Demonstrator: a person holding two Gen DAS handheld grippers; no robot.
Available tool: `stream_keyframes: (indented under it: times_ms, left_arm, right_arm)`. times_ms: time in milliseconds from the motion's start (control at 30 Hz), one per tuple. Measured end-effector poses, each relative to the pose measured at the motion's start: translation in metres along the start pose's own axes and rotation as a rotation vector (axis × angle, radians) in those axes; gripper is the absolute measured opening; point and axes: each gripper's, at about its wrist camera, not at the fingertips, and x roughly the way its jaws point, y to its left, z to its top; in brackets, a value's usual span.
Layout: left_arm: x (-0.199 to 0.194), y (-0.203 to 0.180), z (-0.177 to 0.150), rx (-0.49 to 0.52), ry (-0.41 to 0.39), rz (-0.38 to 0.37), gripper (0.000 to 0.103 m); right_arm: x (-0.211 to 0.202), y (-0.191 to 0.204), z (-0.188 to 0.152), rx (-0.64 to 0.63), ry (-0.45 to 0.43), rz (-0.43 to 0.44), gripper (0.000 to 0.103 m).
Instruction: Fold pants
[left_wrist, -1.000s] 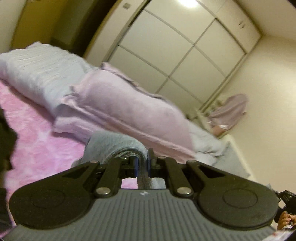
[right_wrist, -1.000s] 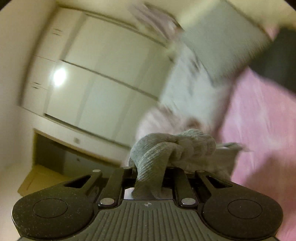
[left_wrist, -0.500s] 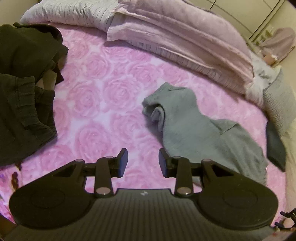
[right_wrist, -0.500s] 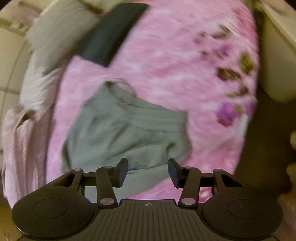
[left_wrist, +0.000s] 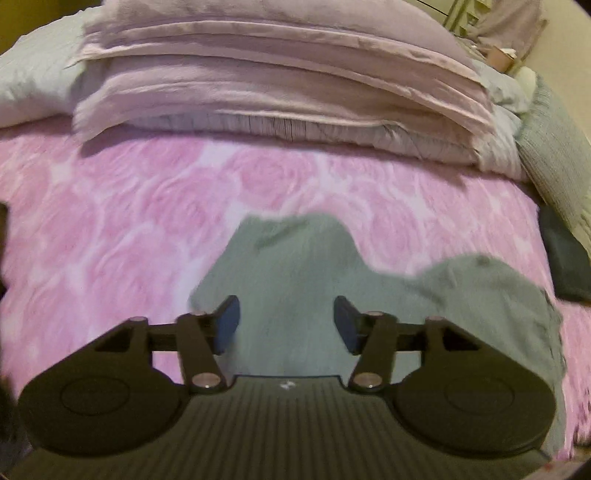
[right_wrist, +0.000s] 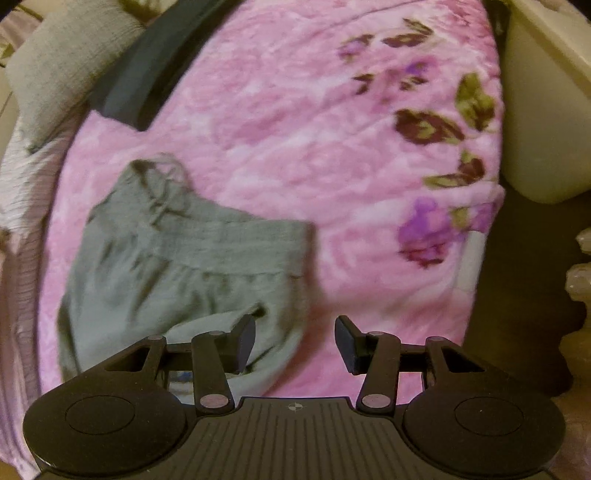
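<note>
Grey pants (left_wrist: 295, 280) lie loosely spread on a pink rose-patterned blanket (left_wrist: 110, 229). My left gripper (left_wrist: 286, 325) hovers just above the grey cloth, its jaws opening, and no fabric is pinched between the pads. In the right wrist view the same pants (right_wrist: 177, 254) show their ribbed waistband and a drawstring loop. My right gripper (right_wrist: 294, 343) stands open over the near edge of the pants, its left finger above the cloth and its right finger above the pink blanket (right_wrist: 295, 122).
Folded lilac bedding (left_wrist: 280, 74) and grey pillows (left_wrist: 554, 155) are stacked along the far side of the bed. A dark cushion (right_wrist: 147, 70) lies at the upper left of the right wrist view. The bed's edge and a pale container (right_wrist: 543, 110) lie to the right.
A second ago both grippers were raised and shut on the grey pants. Both have let go; the pants now lie on the blanket, and both grippers have dropped toward them with jaws apart.
</note>
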Motion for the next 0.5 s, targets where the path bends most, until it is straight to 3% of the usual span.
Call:
stream_keyframes:
  times_ms: [133,233,333,400,433,500]
  left_arm:
    - [0.065,0.005,0.045,-0.082,0.047,0.020,0.053]
    - [0.112,0.017,0.070,-0.158,0.106,0.045,0.061]
    - [0.146,0.025,0.078,-0.134,0.156,0.071,0.072]
    - [0.166,0.027,0.075,-0.108,0.199,0.094,0.072]
    - [0.172,0.028,0.072,-0.094,0.210,0.087,0.070]
    - [0.176,0.027,0.065,-0.059,0.214,0.058,0.031]
  right_arm:
    - [0.005,-0.012,-0.003,0.038,-0.021,-0.040,0.045]
    - [0.009,-0.015,-0.010,0.054,-0.030,-0.064,0.045]
    - [0.014,-0.014,-0.018,0.066,-0.030,-0.075,0.045]
    - [0.017,-0.013,-0.023,0.071,-0.038,-0.086,0.045]
    - [0.018,-0.012,-0.025,0.074,-0.040,-0.091,0.045]
    - [0.020,-0.010,-0.028,0.077,-0.041,-0.097,0.045]
